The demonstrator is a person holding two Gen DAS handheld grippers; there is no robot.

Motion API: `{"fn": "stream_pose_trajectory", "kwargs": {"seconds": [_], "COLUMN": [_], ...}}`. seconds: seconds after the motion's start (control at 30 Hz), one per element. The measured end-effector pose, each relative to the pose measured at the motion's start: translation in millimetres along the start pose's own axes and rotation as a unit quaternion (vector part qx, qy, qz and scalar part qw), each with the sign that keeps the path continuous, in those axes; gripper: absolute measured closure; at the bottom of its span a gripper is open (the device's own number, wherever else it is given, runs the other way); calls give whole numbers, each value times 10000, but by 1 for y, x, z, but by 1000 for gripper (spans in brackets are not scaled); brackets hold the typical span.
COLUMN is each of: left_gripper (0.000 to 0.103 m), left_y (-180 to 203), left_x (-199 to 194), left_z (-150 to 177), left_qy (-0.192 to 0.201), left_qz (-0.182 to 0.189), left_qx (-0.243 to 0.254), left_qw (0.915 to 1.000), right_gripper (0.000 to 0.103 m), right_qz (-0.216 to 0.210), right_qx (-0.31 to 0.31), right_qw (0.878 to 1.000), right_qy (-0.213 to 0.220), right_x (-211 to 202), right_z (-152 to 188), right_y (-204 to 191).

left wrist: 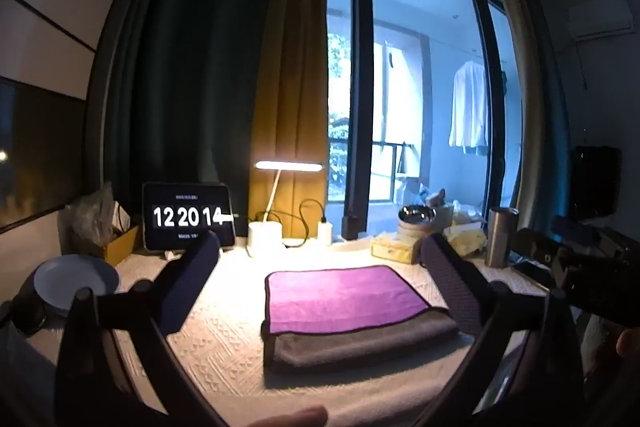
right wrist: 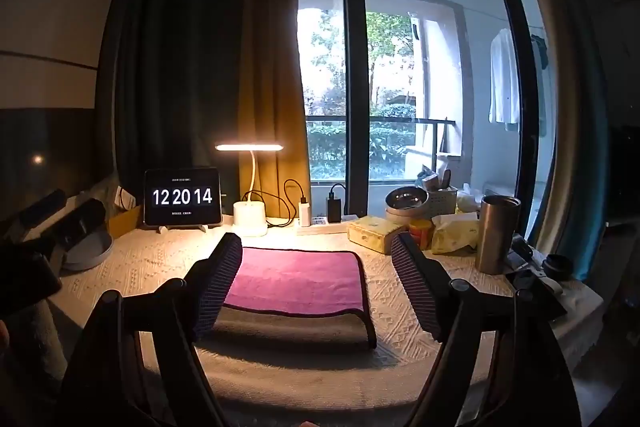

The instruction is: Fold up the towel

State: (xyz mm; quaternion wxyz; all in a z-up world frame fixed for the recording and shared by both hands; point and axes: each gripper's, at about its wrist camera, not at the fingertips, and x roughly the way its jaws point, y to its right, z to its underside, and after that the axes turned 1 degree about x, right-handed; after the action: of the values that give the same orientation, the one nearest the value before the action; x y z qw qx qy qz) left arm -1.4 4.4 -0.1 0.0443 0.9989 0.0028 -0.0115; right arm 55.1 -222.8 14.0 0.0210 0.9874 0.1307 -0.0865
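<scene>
White textured cloth covers the worktop (right wrist: 400, 307), lit warm by a desk lamp against dark and mustard curtains. Nearest the cameras, both grippers hang above the cloth with nothing between their fingers. The left gripper (left wrist: 320, 251) stands wide apart, its dark padded fingers (left wrist: 188, 283) framing the towel from either side without touching it. The right gripper (right wrist: 316, 251) is likewise spread wide, its left finger overlapping the towel's left edge in view; whether it touches the fabric cannot be told.

Between them lies the towel (left wrist: 344, 295), folded into a neat rectangle in the middle of the worktop: purple face up, grey underside showing as a thick band along the near edge.

Further back, a pale plate (left wrist: 76, 279) sits at the left and a steel tumbler (right wrist: 498, 233) at the right, with a yellow tissue pack (right wrist: 372, 233) beside a metal bowl (right wrist: 406, 199). Along the far edge stand a tablet clock (right wrist: 183, 197) reading 12 20 14 and the lamp (right wrist: 250, 183). Beyond is a glass door (right wrist: 400, 67) to a balcony with greenery.
</scene>
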Motion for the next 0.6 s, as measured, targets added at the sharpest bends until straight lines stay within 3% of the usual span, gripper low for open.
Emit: {"fn": "stream_pose_trajectory", "kwargs": {"seconds": [0.17, 0.6], "left_gripper": [1, 1], "left_y": [11, -5], "left_x": [2, 3], "left_z": [0, 3], "left_qy": [-192, -220], "left_qz": [-103, -140], "left_qx": [252, 40], "left_qw": [9994, 9997], "right_gripper": [23, 23], "right_qz": [-35, -151], "right_qx": [42, 19], "right_qw": [10000, 9998], "right_qy": [-50, -123], "right_x": [1, 4], "right_z": [1, 3], "right_y": [-3, -8]}}
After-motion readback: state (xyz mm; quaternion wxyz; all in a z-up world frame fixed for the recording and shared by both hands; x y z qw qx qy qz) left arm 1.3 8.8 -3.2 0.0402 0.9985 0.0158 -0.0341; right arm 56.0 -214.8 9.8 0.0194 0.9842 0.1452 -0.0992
